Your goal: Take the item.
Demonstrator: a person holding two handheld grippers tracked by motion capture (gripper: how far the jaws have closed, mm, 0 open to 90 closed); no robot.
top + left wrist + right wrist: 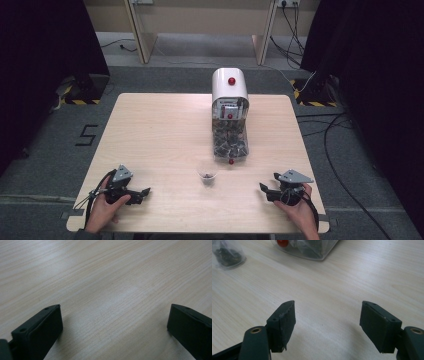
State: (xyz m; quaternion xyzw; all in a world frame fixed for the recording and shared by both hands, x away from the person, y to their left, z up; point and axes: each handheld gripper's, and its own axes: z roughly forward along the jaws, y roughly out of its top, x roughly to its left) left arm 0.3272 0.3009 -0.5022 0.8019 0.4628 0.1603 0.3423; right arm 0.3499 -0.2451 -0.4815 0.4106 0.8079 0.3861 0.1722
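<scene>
A white dispenser (229, 87) with a red knob stands at the far middle of the table, its clear bin (230, 140) full of dark pieces; the bin's corner (312, 247) appears in the right gripper view. A small clear cup (207, 177) holding some dark pieces sits in front of it, also the cup (228, 253) at the upper left of the right gripper view. My left gripper (145, 194) rests near the front left edge, open, nothing between its jaws (113, 322). My right gripper (264, 190) rests at the front right, open and empty (327, 315).
The light wooden table (160, 135) lies between the grippers and the dispenser. Beyond the table are grey carpet, cables (340, 135) on the floor at the right, and desk legs (140, 35) at the back.
</scene>
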